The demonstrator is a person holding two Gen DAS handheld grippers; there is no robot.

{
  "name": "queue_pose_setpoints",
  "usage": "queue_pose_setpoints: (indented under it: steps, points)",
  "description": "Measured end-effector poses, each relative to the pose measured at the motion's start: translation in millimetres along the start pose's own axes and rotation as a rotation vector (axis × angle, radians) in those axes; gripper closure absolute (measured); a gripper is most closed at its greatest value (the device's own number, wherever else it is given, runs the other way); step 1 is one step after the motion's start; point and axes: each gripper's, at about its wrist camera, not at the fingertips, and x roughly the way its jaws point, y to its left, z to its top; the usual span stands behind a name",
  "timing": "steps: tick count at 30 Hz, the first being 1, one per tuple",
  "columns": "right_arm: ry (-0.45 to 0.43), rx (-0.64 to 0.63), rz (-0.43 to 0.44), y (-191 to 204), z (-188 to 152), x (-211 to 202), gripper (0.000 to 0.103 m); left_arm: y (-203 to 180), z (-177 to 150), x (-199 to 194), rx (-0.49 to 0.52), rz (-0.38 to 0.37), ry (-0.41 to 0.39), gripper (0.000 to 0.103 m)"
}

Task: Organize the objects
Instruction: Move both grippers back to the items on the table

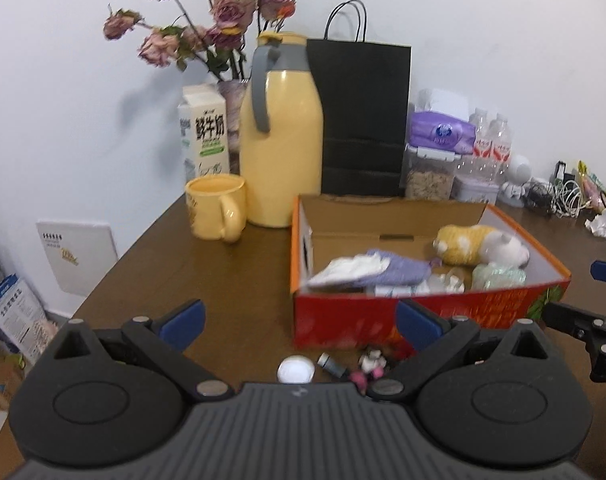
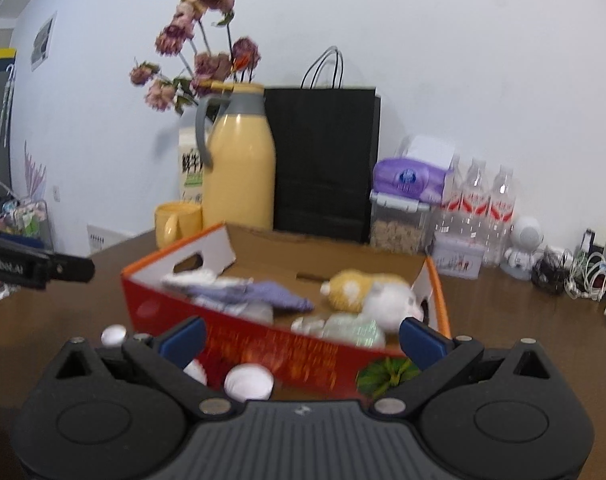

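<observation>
Bare table (image 1: 239, 280) left of box (image 1: 423, 312)

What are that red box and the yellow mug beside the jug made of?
The red box looks like printed corrugated cardboard: glossy red outside, plain brown inside, with folded flaps. The yellow mug seems to be glazed ceramic, judging by its thick rim and soft sheen, though enamel or plastic cannot be ruled out.

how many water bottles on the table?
3 in the right wrist view: clear bottles with red labels, side by side at the back wall, right of the snack container: left, middle, right. More could be hidden behind.
</observation>
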Motion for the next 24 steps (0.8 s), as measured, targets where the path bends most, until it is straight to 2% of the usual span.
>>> queue_pose_setpoints:
  steps: [8,16,24]
  points:
    - [0.123,0.005,0.020,16,-29,1,0.000,14,-30,-3,-0.020,-0.002,0.077,0.000]
    - [0.265,0.043,0.060,42,-44,14,0.000,25,-46,-7,-0.044,-0.005,0.116,0.000]
    - [0.344,0.019,0.022,63,-49,30,0.000,28,-55,-3,-0.082,-0.045,0.138,0.000]
